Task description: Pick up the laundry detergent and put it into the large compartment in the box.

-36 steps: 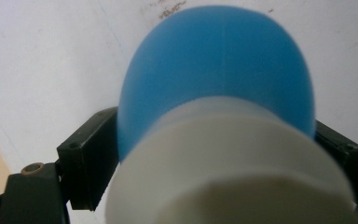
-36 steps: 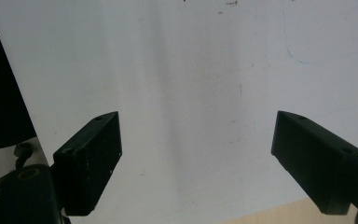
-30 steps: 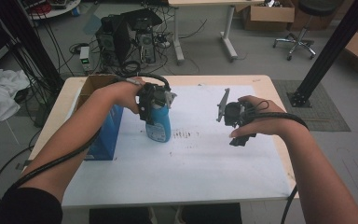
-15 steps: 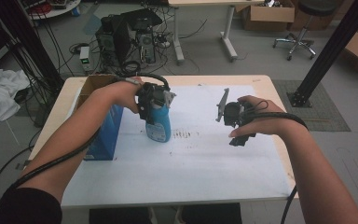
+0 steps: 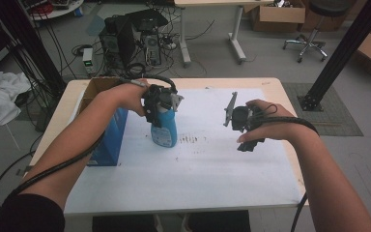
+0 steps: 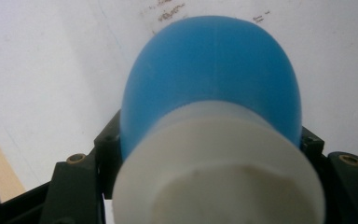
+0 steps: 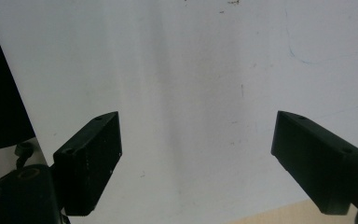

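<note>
A blue bottle (image 5: 164, 131) with a white cap stands upright on the white sheet (image 5: 198, 179), left of the middle. My left gripper (image 5: 160, 104) comes down on its top. Its jaws have just been closing and now press on both sides of the bottle (image 6: 214, 84) just below the white cap (image 6: 219, 177). My right gripper (image 5: 251, 144) hangs over the right part of the sheet, pointing down. In the right gripper view its jaws (image 7: 198, 154) stand wide open with nothing between them, only bare sheet below.
A blue cardboard box (image 5: 108, 133) with open brown flaps stands at the table's left edge, close to the bottle. Dark smudges (image 5: 191, 140) mark the sheet right of the bottle. The wooden table rim (image 5: 290, 125) runs along the right.
</note>
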Demonstrator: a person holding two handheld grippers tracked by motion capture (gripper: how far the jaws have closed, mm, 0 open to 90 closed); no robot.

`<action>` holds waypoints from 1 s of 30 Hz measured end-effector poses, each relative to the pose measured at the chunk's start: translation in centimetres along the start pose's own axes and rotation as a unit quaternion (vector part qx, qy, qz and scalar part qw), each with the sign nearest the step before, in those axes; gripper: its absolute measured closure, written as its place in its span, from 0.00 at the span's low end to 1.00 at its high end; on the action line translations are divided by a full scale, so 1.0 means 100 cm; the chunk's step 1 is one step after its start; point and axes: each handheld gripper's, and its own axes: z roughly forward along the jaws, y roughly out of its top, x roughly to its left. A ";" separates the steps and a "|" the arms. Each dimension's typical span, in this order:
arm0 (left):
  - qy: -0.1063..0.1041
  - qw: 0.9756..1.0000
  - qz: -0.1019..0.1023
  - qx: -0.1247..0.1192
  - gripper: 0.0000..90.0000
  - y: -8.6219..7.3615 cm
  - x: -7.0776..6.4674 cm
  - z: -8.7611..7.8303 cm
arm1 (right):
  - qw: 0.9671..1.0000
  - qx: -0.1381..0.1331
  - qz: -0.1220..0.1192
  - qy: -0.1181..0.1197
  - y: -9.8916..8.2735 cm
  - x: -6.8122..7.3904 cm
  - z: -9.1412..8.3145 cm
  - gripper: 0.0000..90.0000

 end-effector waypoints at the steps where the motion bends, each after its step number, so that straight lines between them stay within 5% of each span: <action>1: 0.000 1.000 0.000 0.000 0.40 0.000 0.000 0.000 | 1.000 -0.001 0.001 0.000 0.000 0.000 0.000 0.18; 9: -0.007 1.000 0.002 0.014 0.42 0.003 0.001 0.001 | 1.000 -0.004 0.003 0.001 -0.001 0.000 0.003 0.18; 19: -0.023 0.999 -0.046 0.010 0.43 0.001 0.003 -0.003 | 1.000 -0.004 0.001 0.000 -0.004 0.001 0.002 0.18; 26: -0.006 0.998 -0.061 0.011 0.43 0.002 -0.001 -0.017 | 1.000 -0.007 0.000 -0.002 -0.002 0.002 0.000 0.18; 28: -0.012 0.996 -0.083 0.011 0.43 0.001 -0.002 -0.022 | 1.000 -0.007 -0.003 -0.002 -0.001 0.003 -0.001 0.18; 29: -0.028 0.992 -0.120 0.018 0.43 0.001 -0.001 -0.027 | 1.000 -0.010 -0.002 -0.003 -0.001 0.003 -0.001 0.18; 30: -0.036 0.991 -0.130 0.022 0.43 0.000 -0.001 -0.030 | 1.000 -0.009 -0.004 -0.004 0.000 0.003 -0.001 0.18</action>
